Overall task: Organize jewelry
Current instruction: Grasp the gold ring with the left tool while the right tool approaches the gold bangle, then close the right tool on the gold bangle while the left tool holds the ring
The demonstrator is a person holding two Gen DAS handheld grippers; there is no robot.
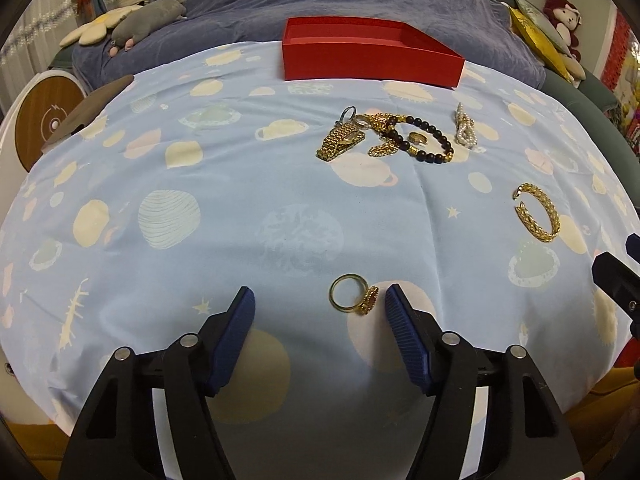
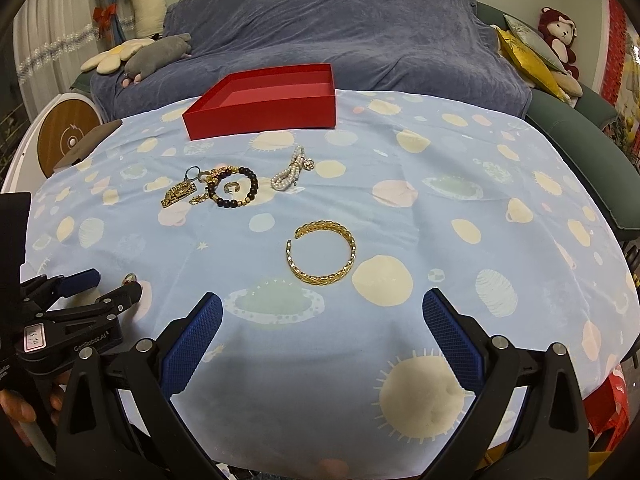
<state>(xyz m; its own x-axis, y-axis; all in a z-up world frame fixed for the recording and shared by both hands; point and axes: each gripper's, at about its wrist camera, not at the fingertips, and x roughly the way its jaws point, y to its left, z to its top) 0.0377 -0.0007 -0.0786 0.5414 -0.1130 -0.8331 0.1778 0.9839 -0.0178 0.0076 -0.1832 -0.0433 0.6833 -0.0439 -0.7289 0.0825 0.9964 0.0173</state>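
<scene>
An open red box (image 1: 370, 54) (image 2: 264, 100) stands at the far side of the blue patterned cloth. A gold ring (image 1: 354, 294) lies just ahead of my open left gripper (image 1: 320, 300), close to its right finger (image 1: 404, 328). A gold cuff bracelet (image 2: 321, 253) (image 1: 538, 212) lies just ahead of my open, empty right gripper (image 2: 322, 312). Further back lies a cluster: a gold watch (image 1: 340, 142) (image 2: 179, 193), a black bead bracelet (image 1: 424, 140) (image 2: 234, 188), a gold chain (image 1: 384, 136) and a pearl piece (image 1: 466, 126) (image 2: 290, 170).
A sofa under a blue-grey throw (image 2: 340, 28) with plush toys (image 2: 158, 56) stands behind the table. A round wooden-faced device (image 1: 44, 120) is at the left. The left gripper shows in the right wrist view (image 2: 116, 286) at lower left.
</scene>
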